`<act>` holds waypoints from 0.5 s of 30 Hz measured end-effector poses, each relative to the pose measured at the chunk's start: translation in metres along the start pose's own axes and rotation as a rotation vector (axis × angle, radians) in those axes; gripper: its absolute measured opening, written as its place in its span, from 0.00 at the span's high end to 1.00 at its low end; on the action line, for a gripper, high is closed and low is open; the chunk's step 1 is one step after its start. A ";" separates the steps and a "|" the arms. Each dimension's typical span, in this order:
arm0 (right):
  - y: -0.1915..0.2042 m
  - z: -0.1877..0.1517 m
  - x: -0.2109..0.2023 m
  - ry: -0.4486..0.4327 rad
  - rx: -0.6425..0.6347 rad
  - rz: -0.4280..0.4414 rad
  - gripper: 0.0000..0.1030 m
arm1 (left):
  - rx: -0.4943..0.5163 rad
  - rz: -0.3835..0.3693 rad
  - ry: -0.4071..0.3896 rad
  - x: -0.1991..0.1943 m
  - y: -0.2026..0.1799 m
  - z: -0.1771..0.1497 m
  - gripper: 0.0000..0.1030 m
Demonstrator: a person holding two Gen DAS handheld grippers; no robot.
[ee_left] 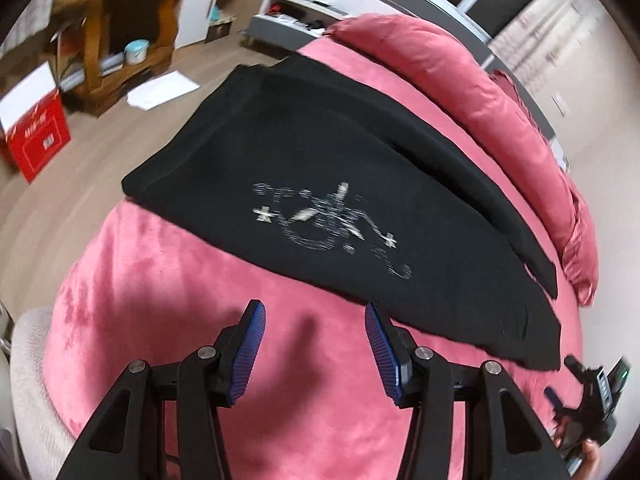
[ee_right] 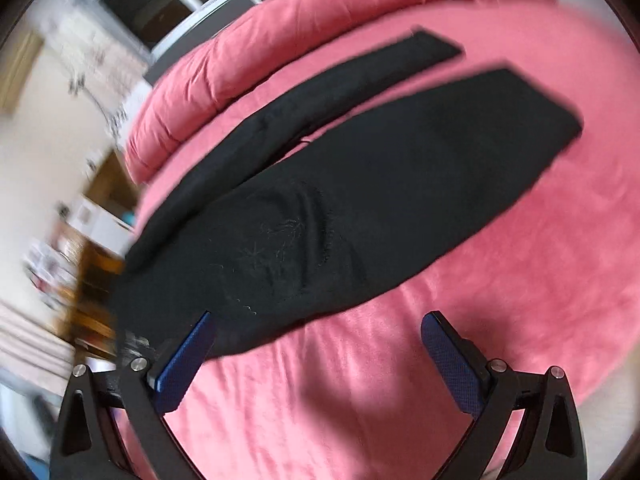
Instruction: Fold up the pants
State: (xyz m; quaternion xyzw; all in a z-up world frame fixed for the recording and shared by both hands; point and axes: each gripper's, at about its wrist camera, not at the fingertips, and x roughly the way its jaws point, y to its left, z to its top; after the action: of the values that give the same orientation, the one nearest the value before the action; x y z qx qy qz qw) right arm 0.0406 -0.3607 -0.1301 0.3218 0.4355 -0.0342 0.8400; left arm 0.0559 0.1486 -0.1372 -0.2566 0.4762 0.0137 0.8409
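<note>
The black pants (ee_left: 340, 184) lie flat on the pink bed (ee_left: 168, 264); both my left claw (ee_left: 314, 320) and right claw (ee_right: 318, 330) hang open, empty. The cloth looks soft and light, so I would pinch the hem edges

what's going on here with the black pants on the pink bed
A person with a gripper in each hand is about to fold the black pants, which lie spread flat on the pink bed with the two legs apart. The left gripper and right gripper are both open and empty, near the pants' closest edge. Nothing is grasped, and no fold shows yet.
</note>
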 end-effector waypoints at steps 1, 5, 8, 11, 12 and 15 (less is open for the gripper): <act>-0.007 0.001 -0.001 -0.030 0.008 -0.013 0.00 | -0.013 -0.016 -0.004 0.001 0.007 0.002 0.49; -0.038 0.011 -0.004 -0.055 0.019 -0.062 0.00 | -0.066 -0.042 -0.052 0.002 0.026 0.005 0.49; -0.073 0.015 -0.010 -0.097 0.164 -0.014 0.00 | -0.077 -0.027 -0.114 0.001 0.036 0.007 0.49; -0.114 0.015 -0.005 -0.119 0.359 0.066 0.13 | -0.113 0.042 -0.131 0.009 0.042 0.014 0.49; -0.124 0.016 -0.002 -0.122 0.403 0.098 0.20 | -0.143 0.057 -0.126 0.012 0.047 0.016 0.49; -0.145 0.021 0.008 -0.145 0.490 0.197 0.29 | -0.227 0.047 -0.089 0.021 0.057 0.019 0.49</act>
State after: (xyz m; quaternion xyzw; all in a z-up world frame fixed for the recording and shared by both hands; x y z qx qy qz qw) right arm 0.0117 -0.4855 -0.2013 0.5531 0.3196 -0.0796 0.7652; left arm 0.0674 0.2020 -0.1698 -0.3381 0.4395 0.0987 0.8263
